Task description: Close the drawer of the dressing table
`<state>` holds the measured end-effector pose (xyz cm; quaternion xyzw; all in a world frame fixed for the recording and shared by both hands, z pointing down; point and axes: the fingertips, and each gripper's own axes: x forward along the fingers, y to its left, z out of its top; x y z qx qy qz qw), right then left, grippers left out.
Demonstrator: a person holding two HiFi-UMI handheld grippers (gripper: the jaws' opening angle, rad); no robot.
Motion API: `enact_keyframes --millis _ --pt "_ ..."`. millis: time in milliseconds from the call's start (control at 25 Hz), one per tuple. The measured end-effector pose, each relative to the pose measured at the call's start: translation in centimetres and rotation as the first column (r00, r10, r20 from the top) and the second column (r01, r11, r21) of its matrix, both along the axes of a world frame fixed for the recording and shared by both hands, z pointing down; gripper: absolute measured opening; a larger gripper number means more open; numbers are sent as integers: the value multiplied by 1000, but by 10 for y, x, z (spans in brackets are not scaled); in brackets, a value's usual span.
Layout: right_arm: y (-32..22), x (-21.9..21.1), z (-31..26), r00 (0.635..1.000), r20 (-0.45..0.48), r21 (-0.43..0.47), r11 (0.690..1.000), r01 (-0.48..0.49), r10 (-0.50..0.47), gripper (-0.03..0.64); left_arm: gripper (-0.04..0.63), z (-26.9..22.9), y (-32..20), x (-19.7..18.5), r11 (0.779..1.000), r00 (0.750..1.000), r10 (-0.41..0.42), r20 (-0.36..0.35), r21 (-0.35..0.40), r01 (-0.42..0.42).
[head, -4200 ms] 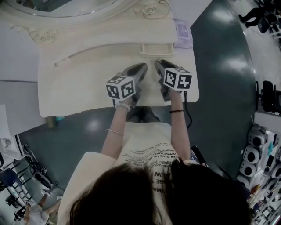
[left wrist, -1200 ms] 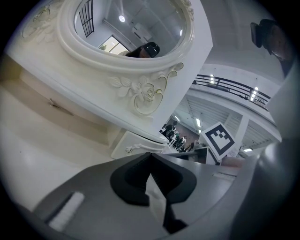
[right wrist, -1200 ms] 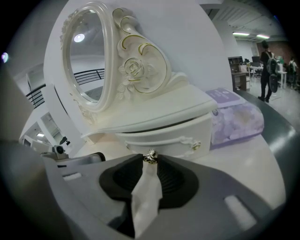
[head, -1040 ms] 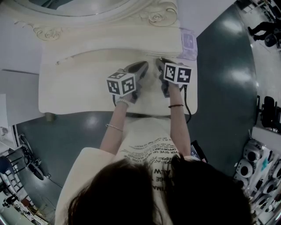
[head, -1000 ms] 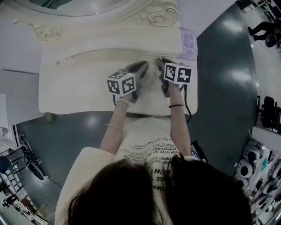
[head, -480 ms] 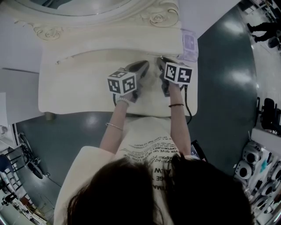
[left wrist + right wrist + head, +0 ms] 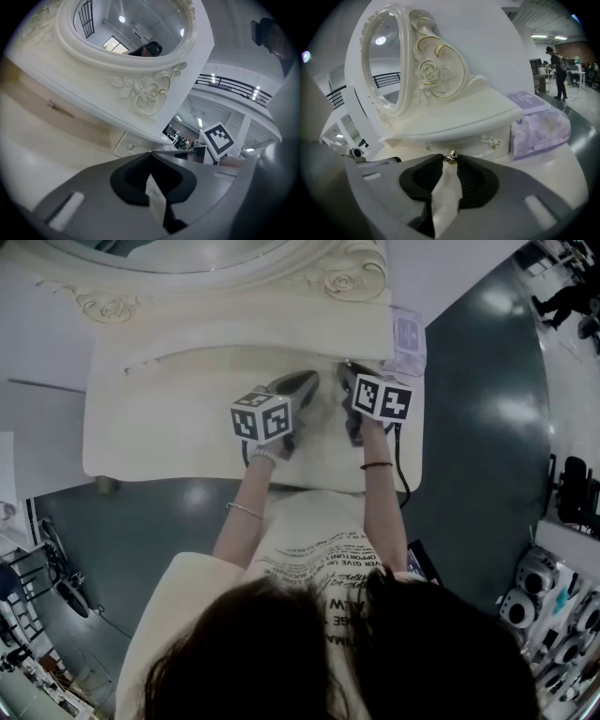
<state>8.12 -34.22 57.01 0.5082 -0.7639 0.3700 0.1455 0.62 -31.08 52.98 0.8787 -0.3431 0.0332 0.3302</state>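
Note:
The cream dressing table [image 7: 159, 427] fills the top of the head view. Its small drawer [image 7: 473, 139] sits pushed in under the mirror shelf [image 7: 454, 117]. The left gripper view also shows the drawer [image 7: 126, 143] front. My right gripper [image 7: 450, 157] has its jaw tips closed on the drawer's gold rose knob [image 7: 450, 158]. In the head view, the right gripper [image 7: 343, 368] reaches to the shelf's edge. My left gripper [image 7: 307, 379] hovers beside it over the tabletop. Its jaws [image 7: 150, 152] are shut with nothing between them.
An oval mirror [image 7: 389, 70] in a carved rose frame stands behind the shelf. A purple tissue box [image 7: 409, 334] lies at the table's far right corner, close to the right gripper. Dark floor [image 7: 469, 427] surrounds the table.
About four seconds ago the drawer stuck out from under the shelf; now it is pushed in. Both grippers have moved forward towards the mirror. Over the last second little has shifted.

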Motion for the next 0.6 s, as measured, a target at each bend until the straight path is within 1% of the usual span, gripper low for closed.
enact_keyframes --millis 400,600 --pt "-3 -2 0 1000 2 8 1000 2 -2 101 5 1 -4 -4 1000 1000 -7 -3 -3 7" --pt "-4 -2 -1 1000 22 5 1000 -1 0 103 5 1 -4 -3 1000 1000 -2 -7 -1 2"
